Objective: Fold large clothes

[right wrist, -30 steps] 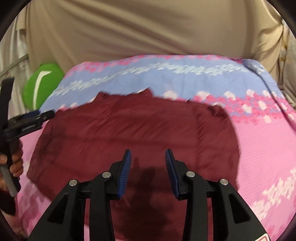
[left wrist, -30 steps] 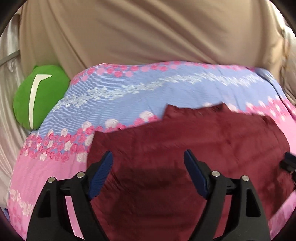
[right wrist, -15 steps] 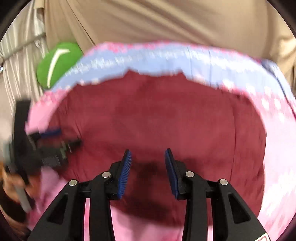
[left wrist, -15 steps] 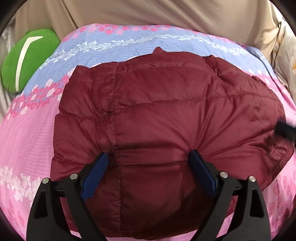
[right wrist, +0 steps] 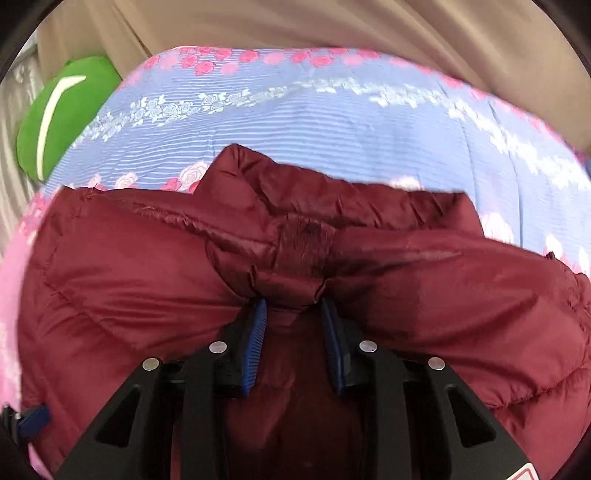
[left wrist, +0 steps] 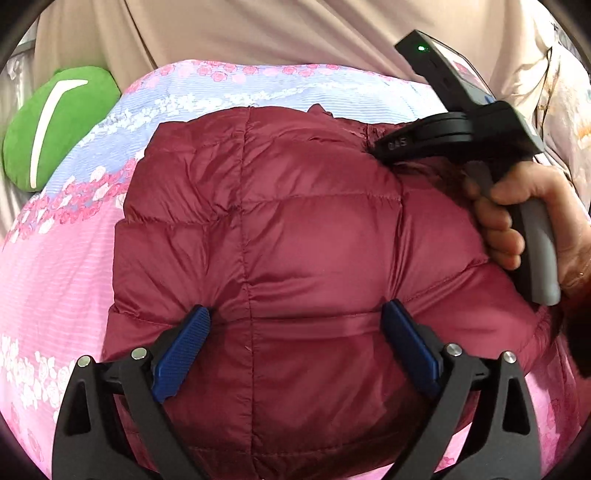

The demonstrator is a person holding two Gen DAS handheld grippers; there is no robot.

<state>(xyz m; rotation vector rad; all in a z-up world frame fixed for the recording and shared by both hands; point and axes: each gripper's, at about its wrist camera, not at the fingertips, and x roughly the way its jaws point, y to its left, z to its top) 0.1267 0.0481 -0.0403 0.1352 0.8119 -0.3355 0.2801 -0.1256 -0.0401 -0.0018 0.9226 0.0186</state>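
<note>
On the bed lay the maroon puffer jacket (left wrist: 295, 236), spread flat over a sheet (left wrist: 55, 266) banded in pink and pale blue with rose prints. Its quilted panels faced up, and the collar end (right wrist: 306, 243) lay toward the far side of the bed, bunched into a ridge.

My left tongs (left wrist: 295, 343) stood wide open, their blue pads pressed down onto the quilting near the jacket's near edge, with fabric bulging between them but nothing pinched. My right tongs (right wrist: 295, 325) were drawn in to a narrow gap at the collar end, where a tuck of maroon fabric sat between the blue pads; I judged them gripping that fold, though the pad tips were partly buried in the cloth. From the left wrist view I saw the right tool's black body reach onto the jacket's far right corner, with the operator's hand (left wrist: 517, 221) wrapped round its grey handle.

Beyond the jacket, a green cushion (left wrist: 51, 125) with a white stripe rested off the bed's far left corner, against a beige draped cloth (left wrist: 258, 33) that filled the background.
</note>
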